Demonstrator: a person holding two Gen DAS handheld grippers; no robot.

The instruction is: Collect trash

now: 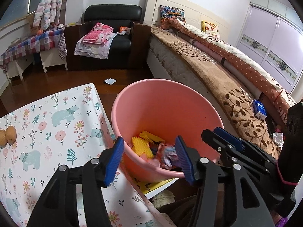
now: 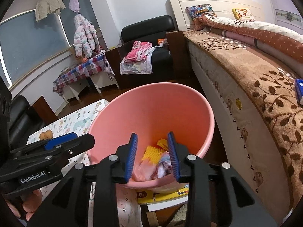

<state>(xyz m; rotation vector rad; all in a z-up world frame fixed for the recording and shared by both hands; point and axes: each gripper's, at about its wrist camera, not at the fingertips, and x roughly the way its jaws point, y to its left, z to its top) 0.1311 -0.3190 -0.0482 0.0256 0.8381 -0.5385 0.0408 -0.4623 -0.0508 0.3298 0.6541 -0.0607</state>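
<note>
Hovering over the round pink plastic bucket [image 1: 166,113], the left gripper [image 1: 151,158] and right gripper [image 2: 152,157] both stand apart, holding nothing. Yellow and crumpled trash [image 1: 151,147] already lies inside, while a white scrap [image 1: 110,81] on the wooden floor probably remains to collect.

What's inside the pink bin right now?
The pink bin holds a yellow spiky piece, flat yellow scraps, a crumpled printed wrapper and pink plastic. Whatever lies beneath that pile is covered.

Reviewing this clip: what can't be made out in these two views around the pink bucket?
- Pink bucket contents: near rim and left gripper hide part.
- Right wrist view: trash between right gripper fingers is blurred.
- White scrap on floor: too small to identify.
- Blue box: cut by edge.
</note>
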